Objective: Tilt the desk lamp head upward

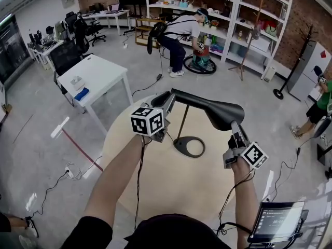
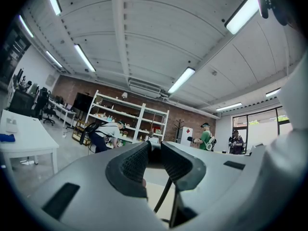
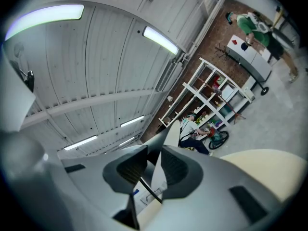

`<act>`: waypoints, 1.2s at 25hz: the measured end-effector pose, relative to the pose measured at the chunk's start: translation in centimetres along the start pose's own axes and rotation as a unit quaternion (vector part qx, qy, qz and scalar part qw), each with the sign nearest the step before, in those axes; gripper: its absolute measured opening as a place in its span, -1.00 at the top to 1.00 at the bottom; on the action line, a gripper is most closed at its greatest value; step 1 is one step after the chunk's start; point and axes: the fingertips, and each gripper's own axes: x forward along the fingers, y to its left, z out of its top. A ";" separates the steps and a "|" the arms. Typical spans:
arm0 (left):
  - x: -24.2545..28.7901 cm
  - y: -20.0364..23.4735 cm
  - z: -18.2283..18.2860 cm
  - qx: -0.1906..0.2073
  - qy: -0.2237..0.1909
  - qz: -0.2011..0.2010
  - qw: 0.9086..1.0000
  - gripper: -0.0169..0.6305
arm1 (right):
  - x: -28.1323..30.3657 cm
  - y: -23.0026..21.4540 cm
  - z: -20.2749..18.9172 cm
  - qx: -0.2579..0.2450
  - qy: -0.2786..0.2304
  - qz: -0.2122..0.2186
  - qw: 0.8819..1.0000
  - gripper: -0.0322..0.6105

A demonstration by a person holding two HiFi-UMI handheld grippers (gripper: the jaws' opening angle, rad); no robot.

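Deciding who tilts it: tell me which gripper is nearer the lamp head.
Right. The right gripper straddles the tip of the lamp head; the left gripper clamps the lamp arm at its other end.

Round pale-wood bench (image 1: 171,188), near centre. Only one item sits directly on it: the desk lamp's black ring base (image 1: 180,144), toward the far side, about mid-width. The bench stands on grey floor (image 1: 36,160), with a red tape line (image 1: 80,149) on the left.

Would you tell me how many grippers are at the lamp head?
2. The left gripper grips the left end of the lamp head; the right gripper straddles its right end, seemingly not yet clamped.
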 end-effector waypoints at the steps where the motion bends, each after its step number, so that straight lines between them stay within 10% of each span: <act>1: -0.1 0.2 0.0 -0.002 0.000 0.000 1.000 0.75 | 0.1 0.1 0.2 -0.004 0.000 -0.006 1.000 0.61; 12: 0.9 -0.4 2.2 0.089 0.051 -0.036 0.994 0.75 | 0.1 -0.1 0.7 -0.013 0.016 -0.018 1.000 0.61; 19: 3.3 -2.2 1.3 0.196 0.163 -0.082 0.963 0.75 | 0.3 -0.2 0.7 -0.018 0.024 -0.019 0.999 0.62; 30: 2.4 -0.7 -1.2 0.134 0.161 -0.073 0.975 0.75 | 0.2 1.7 1.6 -0.060 0.006 -0.001 0.998 0.65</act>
